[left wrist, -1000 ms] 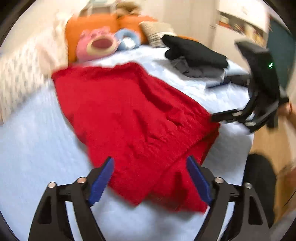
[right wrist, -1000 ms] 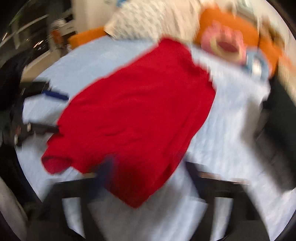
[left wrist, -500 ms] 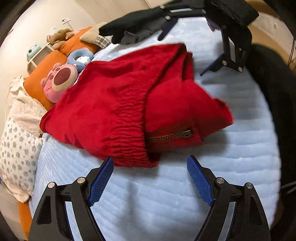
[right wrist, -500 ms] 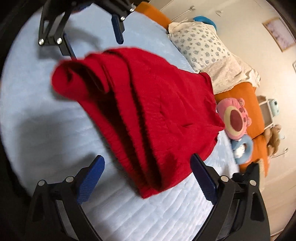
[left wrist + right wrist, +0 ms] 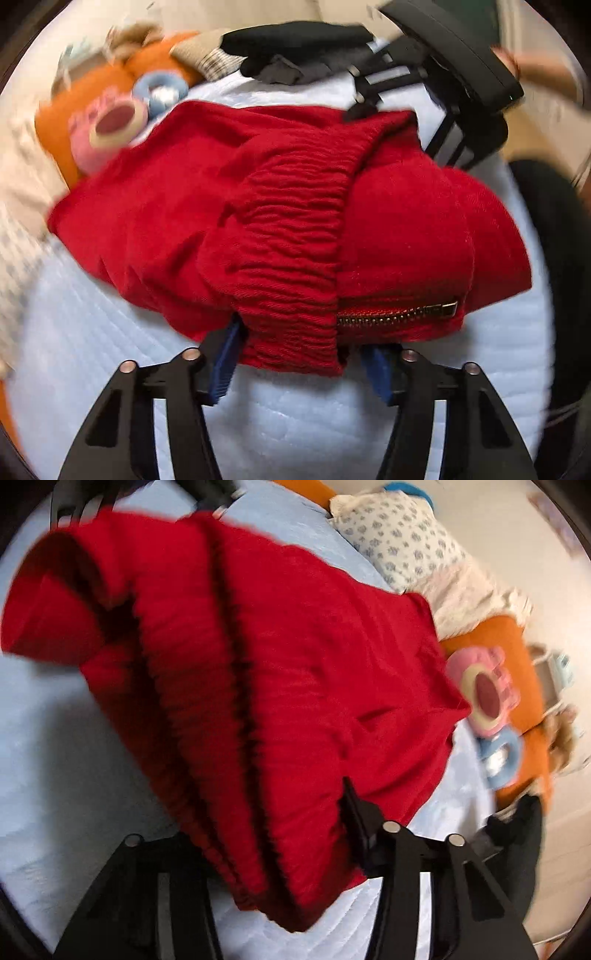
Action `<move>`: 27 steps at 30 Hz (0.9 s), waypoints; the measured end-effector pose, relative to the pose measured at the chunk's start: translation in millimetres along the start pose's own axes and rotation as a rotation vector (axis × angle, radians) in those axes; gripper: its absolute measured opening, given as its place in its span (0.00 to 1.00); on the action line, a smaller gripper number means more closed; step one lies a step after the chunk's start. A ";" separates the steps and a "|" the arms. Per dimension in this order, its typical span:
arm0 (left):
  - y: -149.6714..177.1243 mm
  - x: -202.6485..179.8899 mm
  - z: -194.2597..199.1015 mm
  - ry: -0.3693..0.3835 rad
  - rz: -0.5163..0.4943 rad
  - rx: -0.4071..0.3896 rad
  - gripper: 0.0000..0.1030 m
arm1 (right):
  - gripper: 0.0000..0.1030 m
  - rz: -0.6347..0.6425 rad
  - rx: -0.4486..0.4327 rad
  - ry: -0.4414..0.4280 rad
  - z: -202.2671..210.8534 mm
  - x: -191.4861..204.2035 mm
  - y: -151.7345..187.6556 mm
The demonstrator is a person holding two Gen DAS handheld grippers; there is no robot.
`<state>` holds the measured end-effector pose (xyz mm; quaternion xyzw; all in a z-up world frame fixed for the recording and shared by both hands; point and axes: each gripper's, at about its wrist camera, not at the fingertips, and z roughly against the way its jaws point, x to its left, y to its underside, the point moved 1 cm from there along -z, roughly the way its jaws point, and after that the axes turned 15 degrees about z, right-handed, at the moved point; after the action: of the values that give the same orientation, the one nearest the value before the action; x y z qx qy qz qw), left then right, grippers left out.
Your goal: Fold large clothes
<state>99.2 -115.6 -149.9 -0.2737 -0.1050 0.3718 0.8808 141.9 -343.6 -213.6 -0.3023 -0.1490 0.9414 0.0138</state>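
A red garment (image 5: 280,229) with an elastic waistband and a brass zipper (image 5: 399,314) lies bunched on the pale blue bed (image 5: 295,424). My left gripper (image 5: 299,363) is open, its blue pads (image 5: 223,363) on either side of the waistband's near edge. In the right wrist view the same red garment (image 5: 258,686) fills the frame. My right gripper (image 5: 273,853) is open with the cloth's near edge lying between and over its fingers. The right gripper also shows in the left wrist view (image 5: 424,103) at the garment's far edge.
Pink (image 5: 107,133) and blue (image 5: 159,92) plush toys, orange cushions (image 5: 495,653) and a patterned pillow (image 5: 399,542) lie at the bed's head. Black and grey clothes (image 5: 295,44) are piled at the far side. The bed edge and floor are at the right (image 5: 546,125).
Both grippers have moved in close to the red garment, from a short way off to straddling its edges. The jaws look narrower than before.
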 end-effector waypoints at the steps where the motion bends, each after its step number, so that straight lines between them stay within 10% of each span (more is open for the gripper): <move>1: -5.4 7.9 4.4 0.037 0.033 0.010 0.50 | 0.36 -0.029 -0.020 -0.037 6.4 -13.7 -2.2; 13: -103.5 124.4 47.7 0.375 0.333 0.020 0.47 | 0.24 -0.204 -0.097 -0.182 14.4 -188.2 -51.5; 24: -151.1 259.3 -37.4 0.447 0.685 0.030 0.48 | 0.24 -0.241 0.090 -0.331 -113.9 -265.9 -70.8; 27: -144.0 283.4 -65.7 0.453 0.797 0.033 0.48 | 0.38 -0.319 0.123 -0.337 -143.4 -275.4 -66.9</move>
<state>409.6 -22.8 -128.9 -0.3531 0.2098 0.6138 0.6742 444.8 -272.7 -149.5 -0.1122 -0.1373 0.9718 0.1557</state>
